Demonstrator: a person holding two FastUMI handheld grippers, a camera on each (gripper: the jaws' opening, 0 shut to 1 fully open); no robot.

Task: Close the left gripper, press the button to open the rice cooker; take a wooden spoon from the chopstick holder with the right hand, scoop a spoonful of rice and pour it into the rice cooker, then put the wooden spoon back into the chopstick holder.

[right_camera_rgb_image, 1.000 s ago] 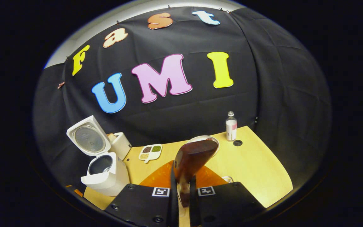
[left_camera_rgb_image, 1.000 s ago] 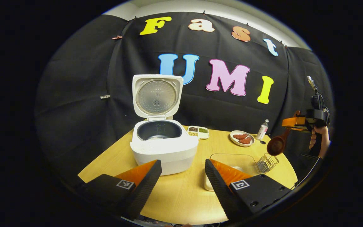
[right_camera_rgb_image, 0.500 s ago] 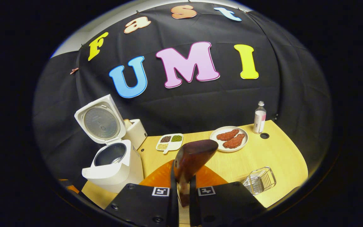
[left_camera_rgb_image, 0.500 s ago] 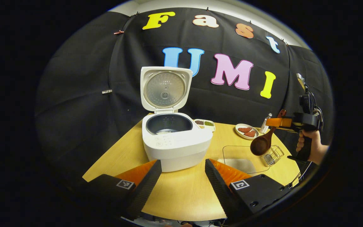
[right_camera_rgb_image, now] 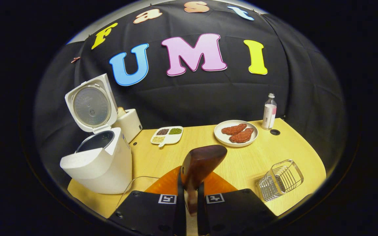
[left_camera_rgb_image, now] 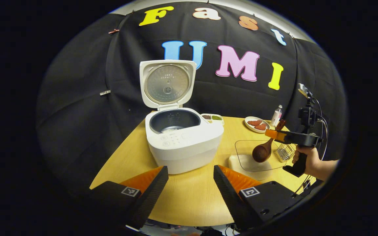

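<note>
Left gripper view showed the wooden spoon (left_camera_rgb_image: 263, 151), dark and glossy with a round bowl, at right of centre, clamped by its handle in the right claw (left_camera_rgb_image: 276, 133) above the clear rice container (left_camera_rgb_image: 241, 146). The white rice cooker (left_camera_rgb_image: 184, 139) stood open mid-frame, its lid upright. The left claw (left_camera_rgb_image: 189, 178) hung open and empty at the bottom. Scooping seemed next: dip the bowl into the rice. A wire chopstick holder (right_camera_rgb_image: 281, 180) sat on the pale wood-grain desk (right_camera_rgb_image: 258, 157).

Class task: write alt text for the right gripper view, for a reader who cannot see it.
The right gripper holds a wooden spoon above a wooden table. An open rice cooker stands at left, a wire holder at right, with a plate and bottle beyond.
</note>
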